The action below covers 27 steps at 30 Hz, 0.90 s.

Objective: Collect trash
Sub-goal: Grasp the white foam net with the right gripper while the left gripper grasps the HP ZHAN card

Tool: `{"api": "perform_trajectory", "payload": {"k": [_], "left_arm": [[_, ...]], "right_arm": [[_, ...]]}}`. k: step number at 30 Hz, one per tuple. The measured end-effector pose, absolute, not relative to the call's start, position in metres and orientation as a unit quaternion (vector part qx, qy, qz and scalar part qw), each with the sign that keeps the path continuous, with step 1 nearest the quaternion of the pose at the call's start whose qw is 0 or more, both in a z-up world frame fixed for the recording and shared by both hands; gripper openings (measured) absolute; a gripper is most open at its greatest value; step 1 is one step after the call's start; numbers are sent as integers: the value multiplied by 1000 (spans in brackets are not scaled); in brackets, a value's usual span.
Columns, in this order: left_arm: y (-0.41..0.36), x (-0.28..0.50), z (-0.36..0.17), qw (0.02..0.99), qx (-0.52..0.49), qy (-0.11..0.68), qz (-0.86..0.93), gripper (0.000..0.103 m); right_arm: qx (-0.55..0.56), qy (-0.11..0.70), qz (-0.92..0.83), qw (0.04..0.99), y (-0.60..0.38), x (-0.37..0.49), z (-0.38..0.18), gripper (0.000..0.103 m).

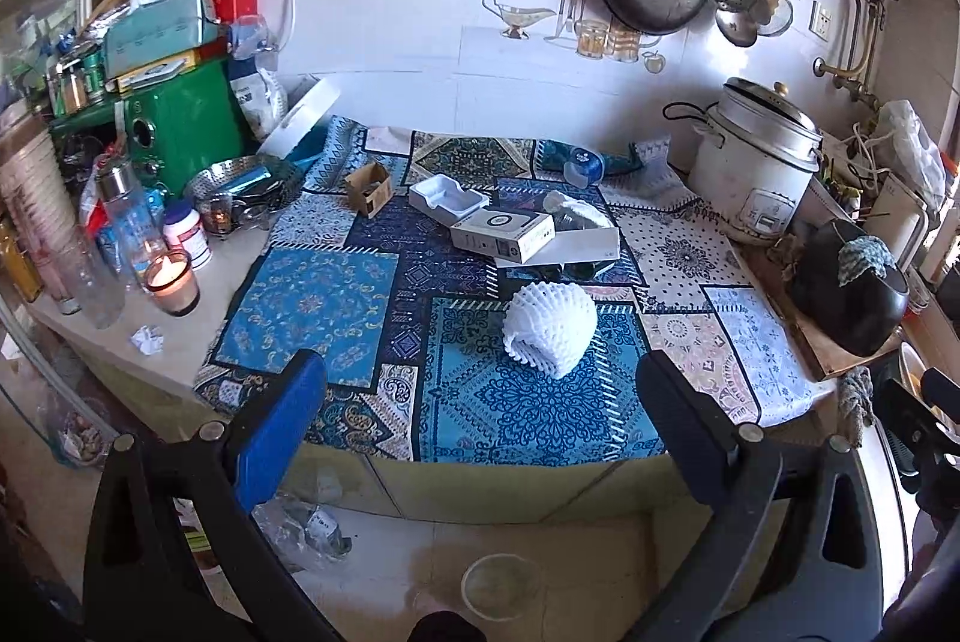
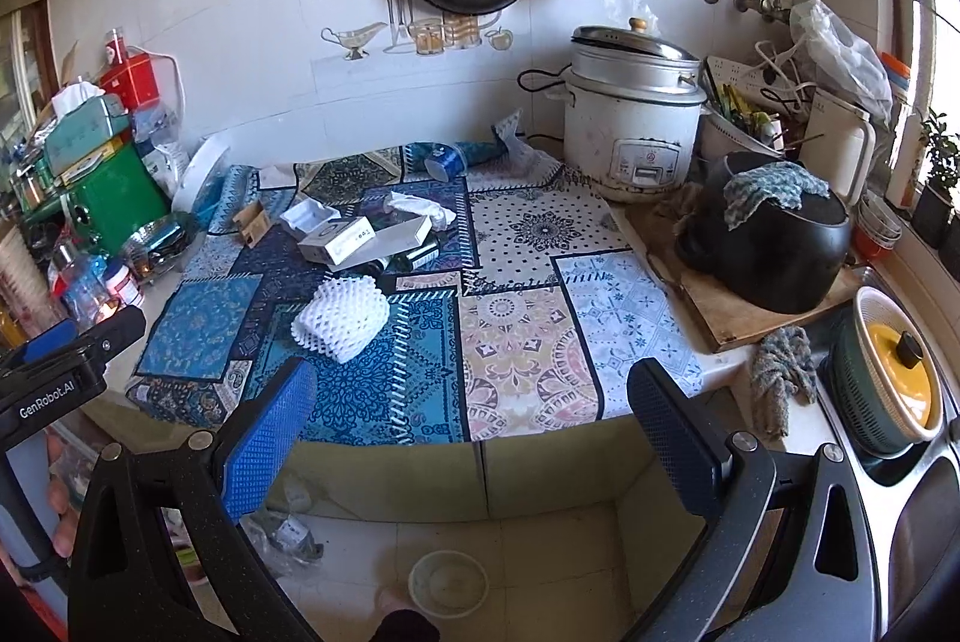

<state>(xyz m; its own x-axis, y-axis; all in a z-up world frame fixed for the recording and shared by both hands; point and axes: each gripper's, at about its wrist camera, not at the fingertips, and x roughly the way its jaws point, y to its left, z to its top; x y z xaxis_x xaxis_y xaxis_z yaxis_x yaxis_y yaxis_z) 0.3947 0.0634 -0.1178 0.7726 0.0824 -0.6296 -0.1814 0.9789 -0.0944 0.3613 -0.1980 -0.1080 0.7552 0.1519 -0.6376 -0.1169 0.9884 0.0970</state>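
Trash lies mid-cloth (image 1: 312, 300), foam net (image 1: 551, 329) nearest the counter edge with boxes (image 1: 510, 228) just behind, while left gripper (image 1: 480, 402) and right gripper (image 2: 474, 402) hang before that edge, jaws spread and empty, seemingly poised to reach in.

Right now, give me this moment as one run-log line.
phase: approach | left tongs: open, empty | right tongs: open, empty | nearest trash: white foam net on patterned cloth, untouched | white boxes behind it
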Motion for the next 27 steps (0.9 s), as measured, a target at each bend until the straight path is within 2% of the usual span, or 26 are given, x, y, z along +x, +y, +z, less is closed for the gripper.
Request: {"api": "perform_trajectory", "payload": {"k": [13,17,23,26,27], "left_arm": [[151,509,-166,920,-65,382,52,103],[168,535,-186,905,-68,417,47,91],[174,556,-194,902,-56,426,38,90],[172,565,-196,900,-55,431,31,90],[171,568,-196,899,-55,433,30,90]], "right_arm": [[59,489,110,863,-112,516,-197,101],[87,527,127,836,-90,546,-221,101],[151,560,115,807,-87,575,-253,101],[182,581,127,783,-88,584,-267,97],[188,586,134,776,-88,585,-270,93]]}}
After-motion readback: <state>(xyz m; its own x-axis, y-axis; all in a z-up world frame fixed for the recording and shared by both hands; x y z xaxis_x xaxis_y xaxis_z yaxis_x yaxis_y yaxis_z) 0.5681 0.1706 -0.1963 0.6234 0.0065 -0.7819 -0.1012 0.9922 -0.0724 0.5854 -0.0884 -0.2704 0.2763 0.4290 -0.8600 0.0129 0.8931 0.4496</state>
